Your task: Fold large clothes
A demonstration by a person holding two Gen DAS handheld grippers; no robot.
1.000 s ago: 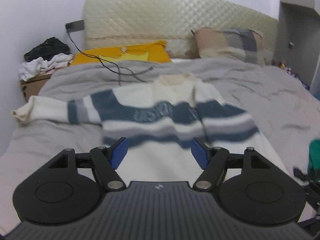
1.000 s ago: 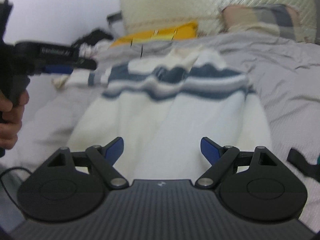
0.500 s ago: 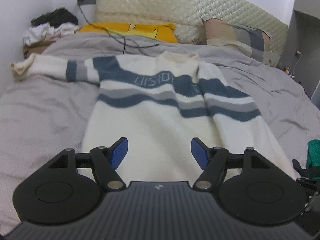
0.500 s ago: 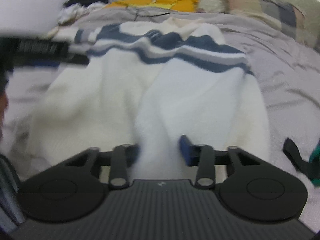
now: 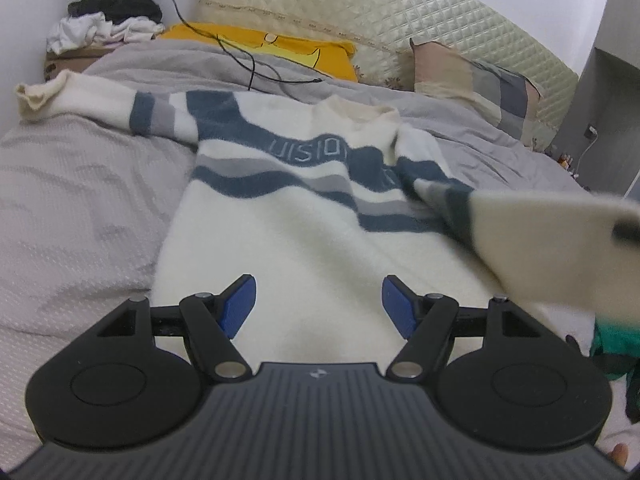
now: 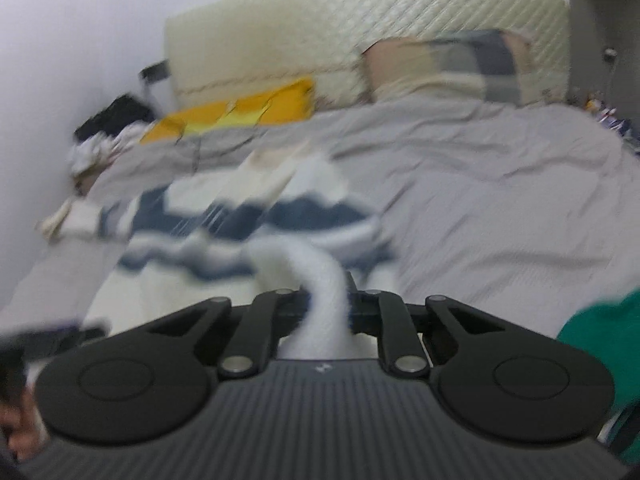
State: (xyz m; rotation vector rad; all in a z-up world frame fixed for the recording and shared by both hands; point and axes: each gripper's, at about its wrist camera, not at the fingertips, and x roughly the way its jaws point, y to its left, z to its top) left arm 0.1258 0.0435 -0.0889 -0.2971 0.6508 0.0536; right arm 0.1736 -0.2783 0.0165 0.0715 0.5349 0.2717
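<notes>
Since half a second back: right gripper (image 6: 326,312) now clamped shut on the right sleeve (image 6: 320,280) of the cream knitted sweater with navy and grey stripes (image 5: 296,216); a second ago, jaws wide apart over the hem. Sleeve now lifted off the body, seen from the left wrist as a blurred cream band (image 5: 532,240) crossing the right side of the frame above the garment. Left gripper (image 5: 316,304) unchanged: blue-padded fingers (image 5: 236,300) spread wide, nothing between them, hovering over the lower white part of the sweater.

Sweater flat, front up, on the grey textured bedspread (image 5: 80,208), collar toward the quilted cream headboard (image 5: 360,12). Left sleeve stretched out toward the left bed edge, cuff (image 5: 34,94) close to it. Broad bare bedspread left of the body; more to the right in the right wrist view (image 6: 500,200). Yellow pillow (image 5: 280,46) and patchwork pillow in beige and grey (image 5: 472,76) at the head, black cable (image 5: 248,64) trailing across the bedspread above the collar. Pile of black and white clothes (image 5: 104,20) on a cardboard box (image 5: 66,60) at far left.

Right wrist view heavily motion-blurred; stripes smeared, lettering unreadable. Sleeve cuff hidden within the closed jaws. Green fabric (image 6: 600,340) cut off at the right edge of both views. Sweater hem hidden behind the left gripper body.
</notes>
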